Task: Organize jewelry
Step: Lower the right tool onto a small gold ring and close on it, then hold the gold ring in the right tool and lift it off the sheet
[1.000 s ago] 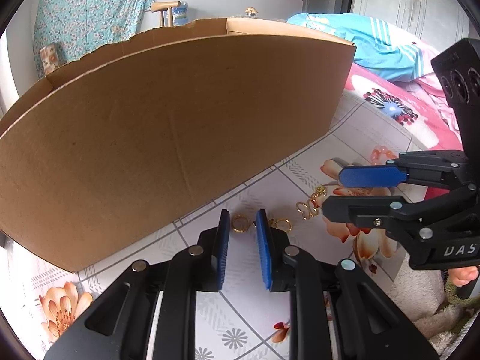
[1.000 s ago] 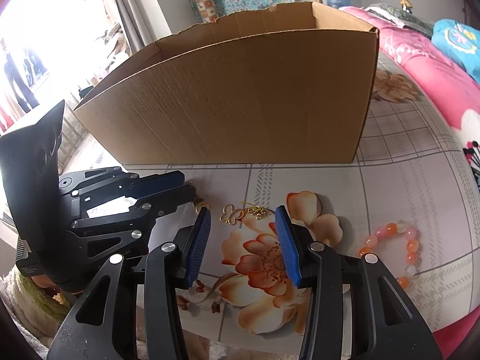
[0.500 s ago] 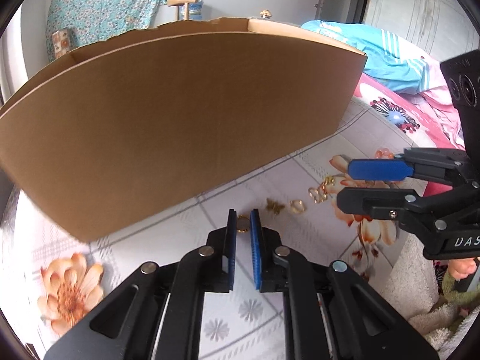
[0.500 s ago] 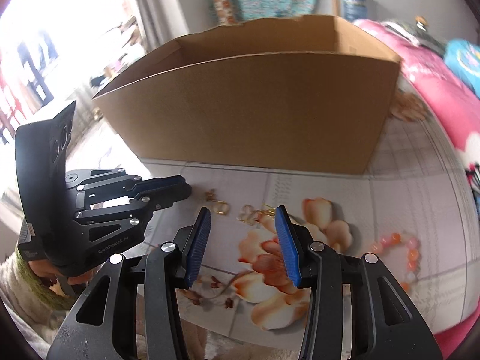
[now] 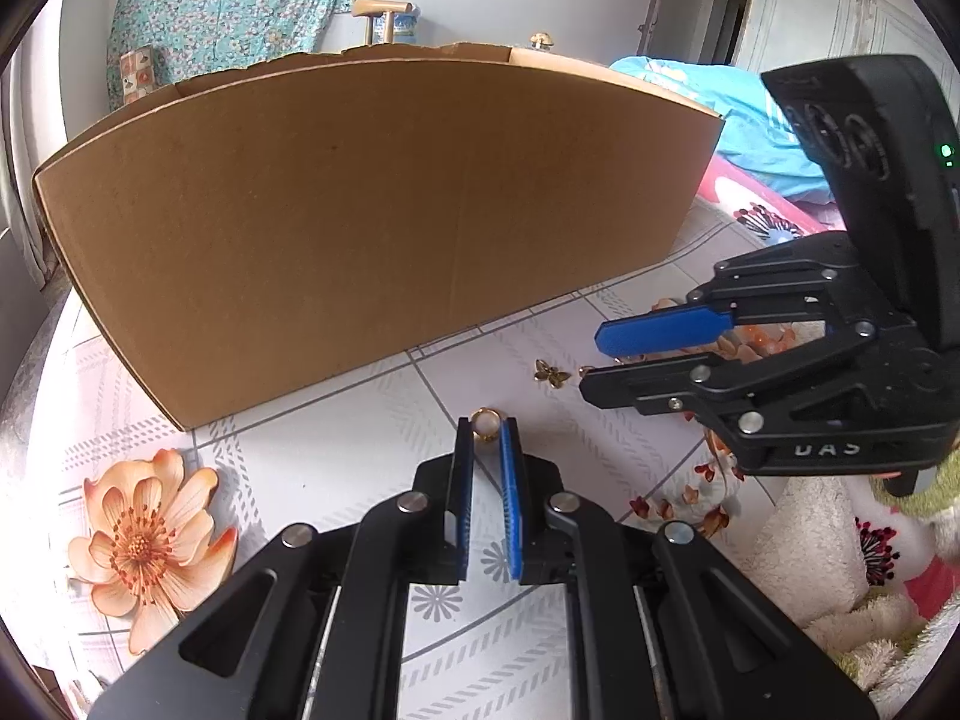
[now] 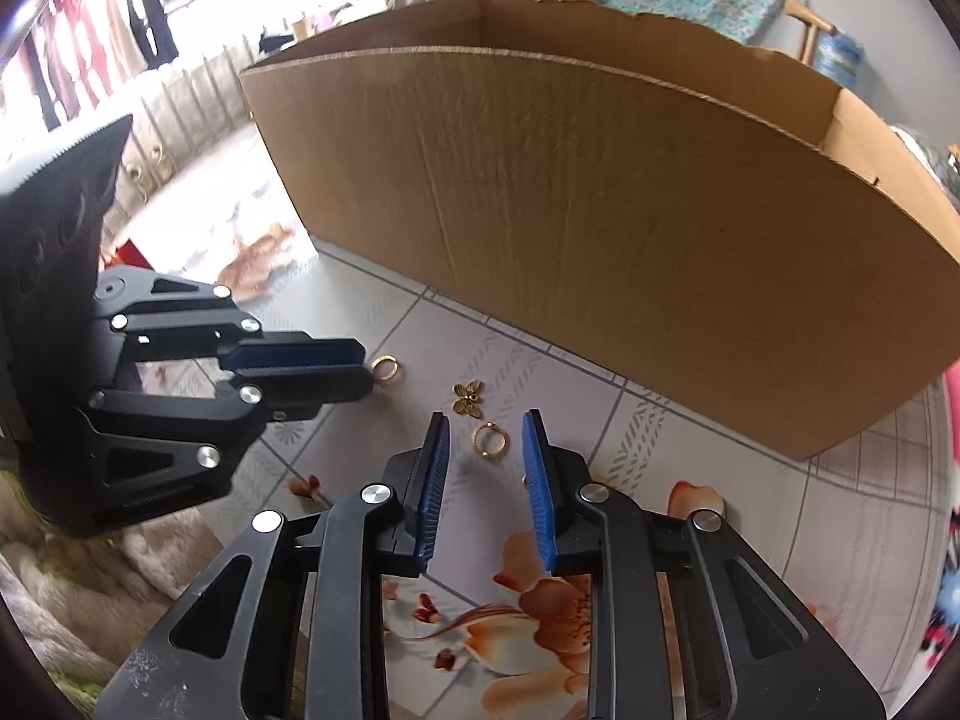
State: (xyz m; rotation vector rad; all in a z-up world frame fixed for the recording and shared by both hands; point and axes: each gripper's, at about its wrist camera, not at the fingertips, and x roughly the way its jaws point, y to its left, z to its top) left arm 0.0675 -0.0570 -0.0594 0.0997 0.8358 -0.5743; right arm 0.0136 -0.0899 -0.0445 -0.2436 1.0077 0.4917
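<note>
Small gold ring (image 5: 485, 423) pinched at the very tips of the nearly shut left gripper (image 5: 486, 438): may slip free. Second gold ring (image 6: 489, 440) lies between the closing right gripper (image 6: 483, 438) jaws, untouched; it could skid toward the gold butterfly charm (image 6: 467, 398).

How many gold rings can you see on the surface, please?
2: one gold ring pinched at the left gripper tips, one between the closing right gripper fingers, untouched. Others may be hidden.
</note>
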